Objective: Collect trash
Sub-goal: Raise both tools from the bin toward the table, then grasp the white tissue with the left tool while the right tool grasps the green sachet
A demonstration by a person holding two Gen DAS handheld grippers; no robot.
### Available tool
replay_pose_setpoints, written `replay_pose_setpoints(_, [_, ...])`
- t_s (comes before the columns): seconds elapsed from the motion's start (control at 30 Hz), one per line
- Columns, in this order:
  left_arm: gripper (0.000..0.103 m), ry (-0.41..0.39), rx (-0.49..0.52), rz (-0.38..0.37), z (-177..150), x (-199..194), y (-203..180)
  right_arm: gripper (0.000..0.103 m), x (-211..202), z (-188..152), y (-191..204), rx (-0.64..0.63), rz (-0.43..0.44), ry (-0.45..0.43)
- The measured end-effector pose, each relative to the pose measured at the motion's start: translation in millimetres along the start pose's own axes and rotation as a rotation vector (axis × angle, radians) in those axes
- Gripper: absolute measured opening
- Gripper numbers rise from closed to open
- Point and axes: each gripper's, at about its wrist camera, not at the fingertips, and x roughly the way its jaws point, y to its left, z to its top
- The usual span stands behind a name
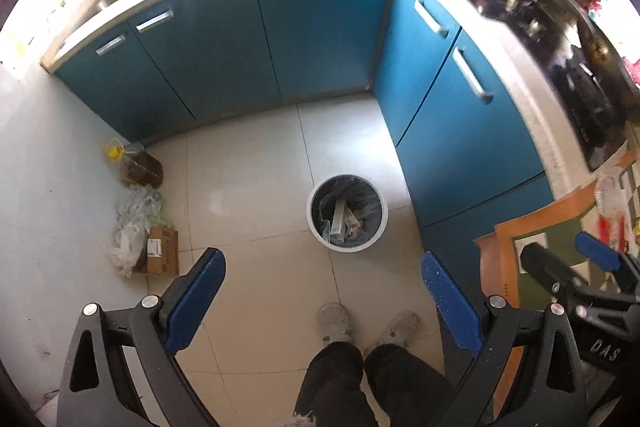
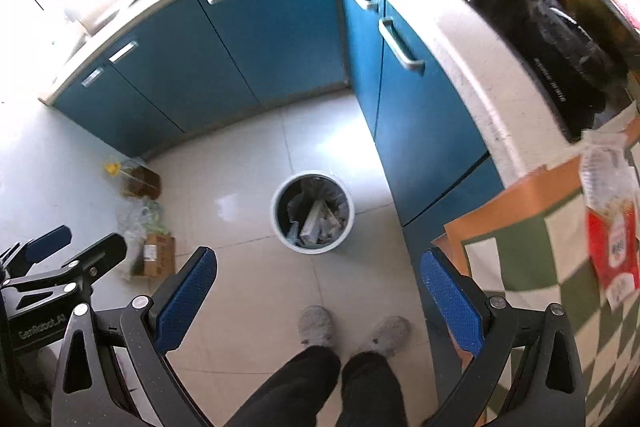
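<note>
Though unheld — red wrapper (image 2: 612, 239) lengthwise, upright.

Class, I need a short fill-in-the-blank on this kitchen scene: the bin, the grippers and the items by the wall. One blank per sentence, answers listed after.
1. The white trash bin stands on the tiled ____.
2. Both the left gripper and the right gripper have their jaws ____.
3. The cabinet doors are coloured ____.
4. The oil bottle by the wall has a ____ cap.

Missing words: floor; open; blue; yellow
</note>
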Motion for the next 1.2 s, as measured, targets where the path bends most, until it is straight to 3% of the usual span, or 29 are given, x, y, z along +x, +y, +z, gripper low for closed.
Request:
replay_pose_setpoints(0.13, [0.100,-0.063,0.035,0.023,7.1,-37.8,-16.6,0.103,-34.4,-3.6,-7.9,0.067,0.069,-0.042])
replay_pose_setpoints(0.2, [0.100,-0.091,0.068,0.030,17.2,-49.5,-35.0,0.103,-48.0,-1.3,-30.3,0.145,0.095,-0.064])
replay_pose_setpoints(0.37, [0.100,-0.174,0.160,0.023,42.5,-77.1,-112.3,0.103,-79.3,-1.0,-132.6,0.378,0.078,-0.123])
replay_pose_setpoints(0.47, [0.100,-0.181,0.236,-0.015,51.8,-83.2,-186.3,0.103,-101.3,-12.1,-221.3,0.519,-0.007,-0.162])
replay_pose_setpoints(0.63, [0.100,-0.120,0.439,-0.111,47.5,-69.5,-346.2,0.103,-134.3,-49.6,-387.5,0.775,-0.163,-0.185])
replay_pose_setpoints(0.73, [0.100,-0.038,0.556,-0.171,37.7,-46.6,-442.5,0.103,-146.8,-79.6,-486.6,0.911,-0.228,-0.175])
replay_pose_setpoints(0.87, [0.100,0.103,0.684,-0.233,15.5,-4.1,-550.7,0.103,-143.3,-105.3,-571.4,0.966,-0.293,-0.123])
replay_pose_setpoints(0.93, [0.100,0.172,0.757,-0.234,0.3,20.8,-595.0,0.103,-132.6,-115.0,-601.0,0.978,-0.293,-0.097])
replay_pose_setpoints(1.07, [0.097,0.256,0.880,-0.179,-24.9,62.2,-639.4,0.103,-107.0,-127.2,-631.9,0.956,-0.278,-0.052])
replay_pose_setpoints(1.1, [0.092,0.262,0.902,-0.160,-30.5,70.9,-645.0,0.103,-98.5,-127.1,-634.6,0.937,-0.281,-0.036])
replay_pose_setpoints(1.13, [0.079,0.266,0.911,-0.147,-33.5,75.6,-647.2,0.103,-89.6,-126.4,-635.8,0.916,-0.284,-0.021])
replay_pose_setpoints(1.2, [0.065,0.237,0.888,-0.177,-32.8,71.9,-645.9,0.103,-74.0,-124.2,-635.3,0.883,-0.286,-0.003])
